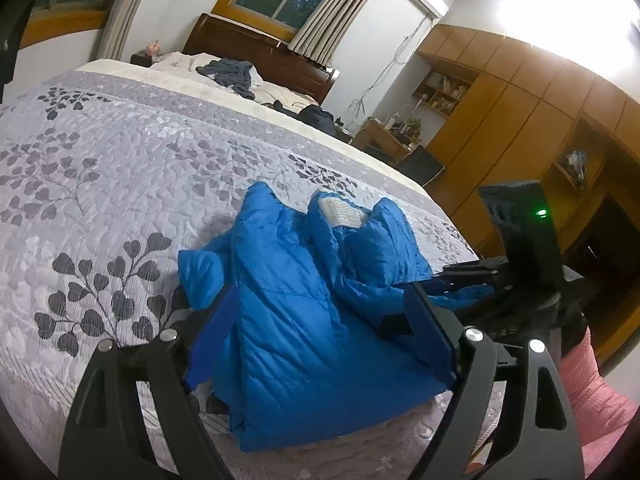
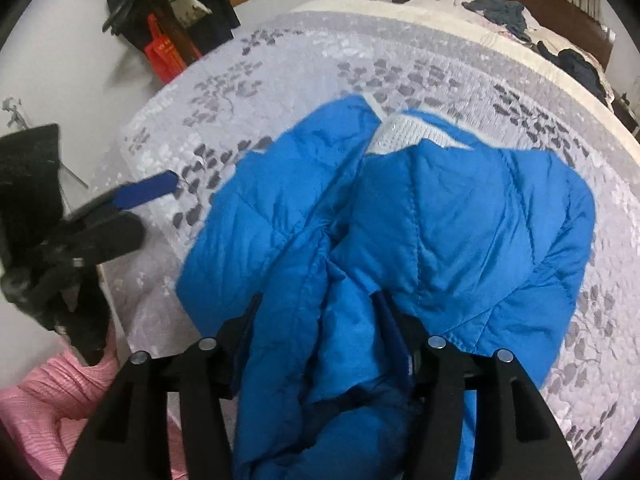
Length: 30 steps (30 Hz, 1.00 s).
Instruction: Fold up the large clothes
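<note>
- Left wrist view shows our left hand-held gripper point(image 1: 320, 320) with its two blue fingers point(image 1: 212, 340) spread wide. The blue puffy jacket point(image 1: 304, 320) lies between them, but they are not squeezing it.
- The jacket sits in a soft heap on the bed point(image 1: 120, 168), just ahead of this hand-held gripper. Its white collar patch point(image 1: 342, 213) is at the far end.
- Right wrist view shows our right hand-held gripper point(image 2: 320, 336) with a thick bunch of jacket between its fingers, filling the gap. It looks like it is pinching the cloth, though the fingertips are mostly hidden under the folds.
- Far off to the left of the right hand-held gripper, the other one floats above the bedspread, spread apart and touching nothing.
- A pink sleeve point(image 2: 52, 400) shows low down by each hand-held gripper.
- We think the jacket is only bunched up, not neatly folded yet.
- What could go wrong: the cloth looks slippery and puffy, so it may slide out of the pinch if we lift fast.
- If only one side is held, the other side could flop and undo the fold.
- The jacket is close to the near edge of the bed, so a hard pull toward us might drag it off.
</note>
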Motion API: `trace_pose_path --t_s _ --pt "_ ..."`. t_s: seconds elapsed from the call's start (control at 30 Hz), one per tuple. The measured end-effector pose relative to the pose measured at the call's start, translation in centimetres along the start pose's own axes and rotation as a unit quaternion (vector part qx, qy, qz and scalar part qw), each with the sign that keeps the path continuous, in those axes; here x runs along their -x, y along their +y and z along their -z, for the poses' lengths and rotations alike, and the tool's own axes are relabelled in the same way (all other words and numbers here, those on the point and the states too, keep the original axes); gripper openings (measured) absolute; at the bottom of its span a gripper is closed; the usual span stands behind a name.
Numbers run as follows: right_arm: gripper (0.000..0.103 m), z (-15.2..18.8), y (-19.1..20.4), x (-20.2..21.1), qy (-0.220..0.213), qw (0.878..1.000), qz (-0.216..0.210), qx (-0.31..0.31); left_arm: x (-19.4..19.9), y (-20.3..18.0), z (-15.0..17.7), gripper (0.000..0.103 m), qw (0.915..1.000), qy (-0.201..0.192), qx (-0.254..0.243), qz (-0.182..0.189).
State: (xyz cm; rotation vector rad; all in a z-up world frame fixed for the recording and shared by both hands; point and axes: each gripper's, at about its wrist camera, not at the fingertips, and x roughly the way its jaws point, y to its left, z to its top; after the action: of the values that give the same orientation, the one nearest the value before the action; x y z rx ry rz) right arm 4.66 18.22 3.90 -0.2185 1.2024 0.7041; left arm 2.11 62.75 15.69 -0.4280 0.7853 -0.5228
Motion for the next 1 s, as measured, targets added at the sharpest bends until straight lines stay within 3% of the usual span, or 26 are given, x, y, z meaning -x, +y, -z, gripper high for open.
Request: trace_pose_path --t_s 0.3,0.43,0.63,0.73,1.0 --pt "0.058 2.1 -1.9 9.0 -0.087 0.994 -0.052 -0.028 -1.0 0.1 -1.6 0.084 0.9991 0.013 0.024 0.031" --pt "0.058 4.2 -5.0 11.2 -0.117 0.991 -0.015 -0.068 -3.3 -0.3 -1.9 0.085 0.9955 0.047 0.037 0.073" --pt "0.058 6.7 -8.4 8.9 -0.088 0.989 0.000 -0.120 -7.2 0.0 -2.1 0.085 0.9859 0.091 0.077 0.117" --pt "0.058 6.9 -7.2 7.0 -0.072 0.992 -0.023 -0.100 -9.3 0.3 -2.3 0.085 0.9802 0.110 0.100 0.130" --pt "0.057 6.2 -3.8 2.3 -0.045 0.998 -0.026 -0.044 -11.9 0.3 -3.5 0.086 0.9784 0.125 0.099 0.131"
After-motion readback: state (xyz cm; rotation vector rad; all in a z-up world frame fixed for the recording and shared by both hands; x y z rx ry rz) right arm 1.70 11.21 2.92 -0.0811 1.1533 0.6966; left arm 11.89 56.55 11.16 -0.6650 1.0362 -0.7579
